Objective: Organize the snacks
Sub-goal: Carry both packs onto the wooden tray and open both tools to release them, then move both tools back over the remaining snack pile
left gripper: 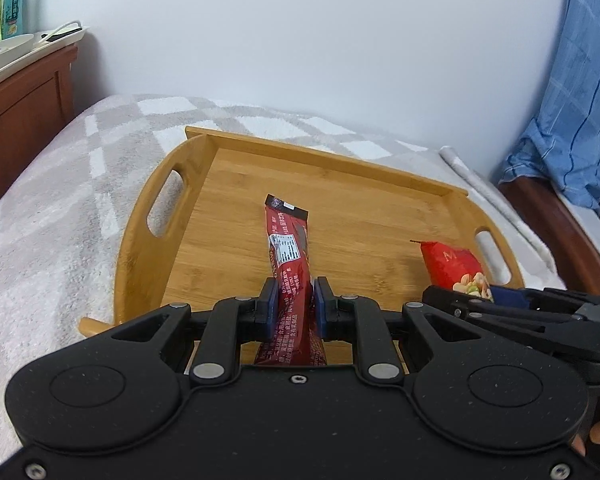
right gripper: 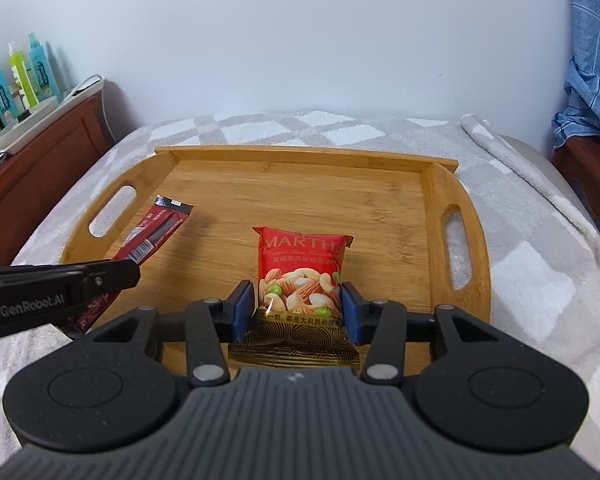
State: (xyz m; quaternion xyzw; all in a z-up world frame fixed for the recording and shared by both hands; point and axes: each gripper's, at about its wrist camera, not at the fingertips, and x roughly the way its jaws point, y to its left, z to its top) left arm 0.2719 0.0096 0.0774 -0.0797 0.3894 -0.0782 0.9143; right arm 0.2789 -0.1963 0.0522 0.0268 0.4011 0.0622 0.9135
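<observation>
Left gripper (left gripper: 293,306) is pinching dark-red stick pack (left gripper: 288,248) | right gripper (right gripper: 298,306) is squeezing nut bag (right gripper: 300,268), both over wooden tray (right gripper: 300,152) at 12 o'clock | light, crinkly, slippery; hold near sealed ends.

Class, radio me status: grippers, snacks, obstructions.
Left gripper shut on dark red stick packet. Right gripper shut on red nut bag. Both over bamboo tray. No obstructions.

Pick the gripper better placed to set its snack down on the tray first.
Right. The right gripper holds the mixed-nut packet low over the bamboo tray's middle; the left gripper's dark red stick packet juts up.
</observation>
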